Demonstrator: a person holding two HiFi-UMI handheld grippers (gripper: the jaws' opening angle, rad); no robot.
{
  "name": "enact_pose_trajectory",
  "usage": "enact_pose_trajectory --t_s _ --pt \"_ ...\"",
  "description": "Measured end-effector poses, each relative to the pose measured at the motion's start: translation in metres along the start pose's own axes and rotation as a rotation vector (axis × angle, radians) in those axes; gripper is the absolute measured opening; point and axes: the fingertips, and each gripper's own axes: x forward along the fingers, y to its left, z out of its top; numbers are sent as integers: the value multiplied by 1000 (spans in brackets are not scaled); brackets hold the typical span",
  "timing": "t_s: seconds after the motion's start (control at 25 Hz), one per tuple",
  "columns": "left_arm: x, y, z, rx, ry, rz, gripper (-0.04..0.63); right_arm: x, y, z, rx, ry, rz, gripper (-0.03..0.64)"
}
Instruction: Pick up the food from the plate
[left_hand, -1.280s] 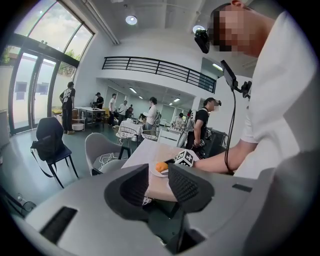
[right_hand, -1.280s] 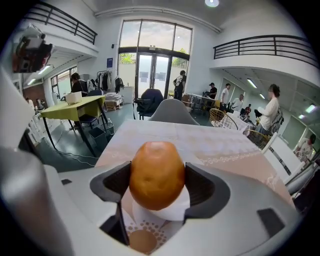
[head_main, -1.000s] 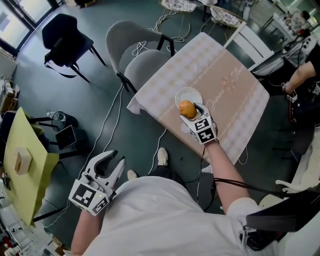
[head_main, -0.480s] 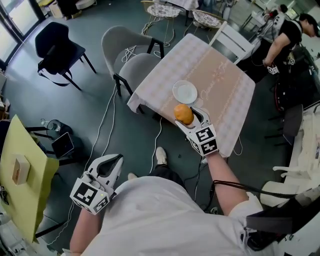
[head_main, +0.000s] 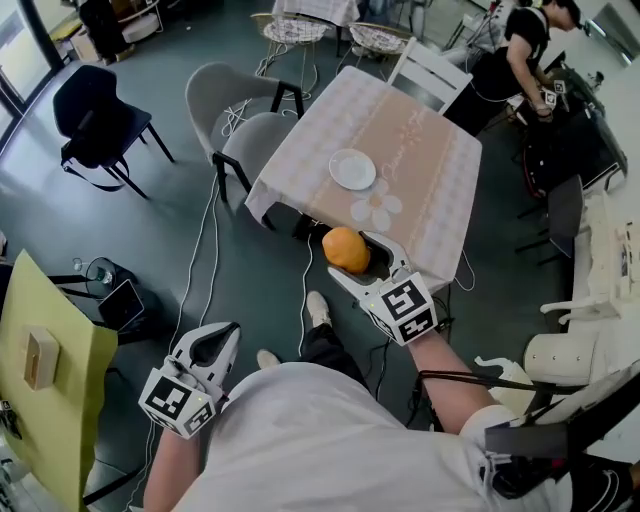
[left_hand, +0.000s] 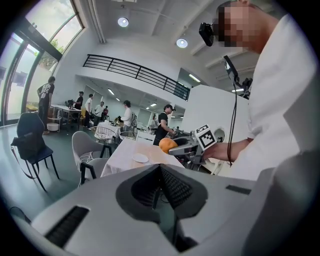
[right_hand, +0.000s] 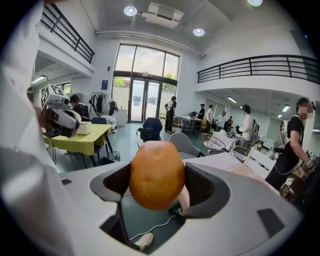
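My right gripper (head_main: 352, 262) is shut on an orange round bun (head_main: 346, 249), held in the air over the floor, nearer me than the table's front edge. Up close the bun (right_hand: 156, 175) fills the gap between the dark pads (right_hand: 198, 185). The white plate (head_main: 352, 169) lies bare on the pink-and-white tablecloth (head_main: 420, 165). My left gripper (head_main: 216, 342) hangs low at my left side, shut with nothing between its jaws. From the left gripper view I see its closed pads (left_hand: 170, 187), the bun (left_hand: 167, 145) and the plate (left_hand: 140, 158) far off.
Two grey chairs (head_main: 235, 125) stand at the table's left side, a white chair (head_main: 432, 72) at its far side. A person (head_main: 505, 62) bends over a desk at the back right. A yellow table (head_main: 45, 380) with a small box is at my left. Cables trail across the floor.
My right gripper has lifted the bun off the plate and drawn it back toward me, past the table's edge. The left gripper's jaws have closed.
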Motion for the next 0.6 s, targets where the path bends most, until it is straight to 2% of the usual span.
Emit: enact_pose_trajectory --t_s 0.32,0.6 --pt "-22 -9 -19 -26 0 -3 8 -26 62 8 -5 -20 59 351" --pt "-33 -7 -26 -19 7 13 9 -29 89 18 -31 -41 101 351"
